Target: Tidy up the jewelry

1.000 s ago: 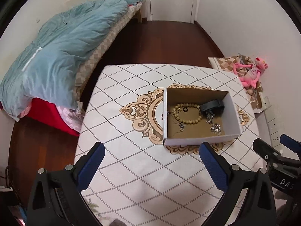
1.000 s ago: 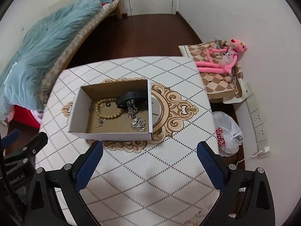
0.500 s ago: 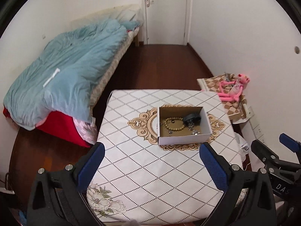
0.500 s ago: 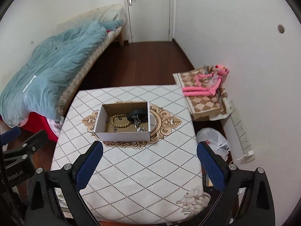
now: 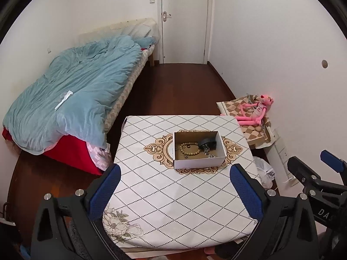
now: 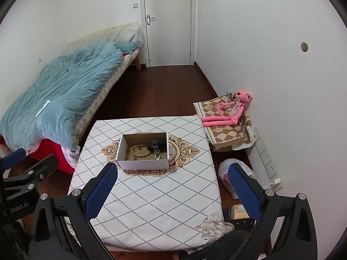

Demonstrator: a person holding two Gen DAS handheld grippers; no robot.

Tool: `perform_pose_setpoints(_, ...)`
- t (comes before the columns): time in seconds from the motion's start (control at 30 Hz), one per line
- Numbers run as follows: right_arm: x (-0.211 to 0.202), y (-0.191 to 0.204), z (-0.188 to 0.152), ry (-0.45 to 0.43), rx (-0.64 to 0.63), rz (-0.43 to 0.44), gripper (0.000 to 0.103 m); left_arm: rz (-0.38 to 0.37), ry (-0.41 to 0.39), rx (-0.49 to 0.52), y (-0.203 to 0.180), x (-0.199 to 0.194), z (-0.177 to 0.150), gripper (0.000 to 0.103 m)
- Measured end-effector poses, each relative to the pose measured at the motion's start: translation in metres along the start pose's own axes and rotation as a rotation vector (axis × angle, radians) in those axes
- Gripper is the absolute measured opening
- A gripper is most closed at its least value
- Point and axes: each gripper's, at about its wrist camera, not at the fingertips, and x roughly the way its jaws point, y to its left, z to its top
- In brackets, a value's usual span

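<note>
A small open cardboard box [image 5: 198, 163] [image 6: 143, 164] stands on the middle of a table [image 5: 164, 199] [image 6: 151, 197] with a white diamond-patterned cloth. Inside lie a wooden bead bracelet [image 5: 189, 148] [image 6: 138, 150], a black band [image 5: 207, 143] [image 6: 156, 143] and silver chain pieces [image 5: 209, 154] [image 6: 157, 151]. My left gripper [image 5: 175, 191] is open and empty, high above the table's near edge. My right gripper [image 6: 170, 191] is open and empty too, equally far back from the box. Each gripper shows at the edge of the other's view.
A bed with a blue quilt [image 5: 71, 99] [image 6: 58, 95] stands left of the table. A pink plush toy [image 5: 256, 110] [image 6: 229, 110] lies on a checked cushion by the right wall. A white plastic bag [image 6: 229, 173] sits on the floor. A closed door [image 5: 184, 19] is at the back.
Both grippers have pulled up and back from the table. The box looks much smaller and the whole room is in view. Both stay open and empty.
</note>
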Motion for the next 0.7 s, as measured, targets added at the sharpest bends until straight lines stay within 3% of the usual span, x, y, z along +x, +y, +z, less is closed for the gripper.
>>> perform_pose_setpoints(0.27,0.002,-0.003,0.007,0.009,0.004,-0.005,0.103,0.011,0.009,-0.001,-0.003,0.001,0.004,0.103)
perform_pose_setpoints(0.43,0.02,-0.003,0.016,0.035,0.013,-0.014,0.103,0.007,0.078,0.018,-0.009,0.025,0.013,0.103)
perform_pose_setpoints(0.7,0.058,-0.002,0.03,0.098,0.003,-0.022,0.103,0.032,0.104,0.005,-0.013,0.055,0.025,0.103)
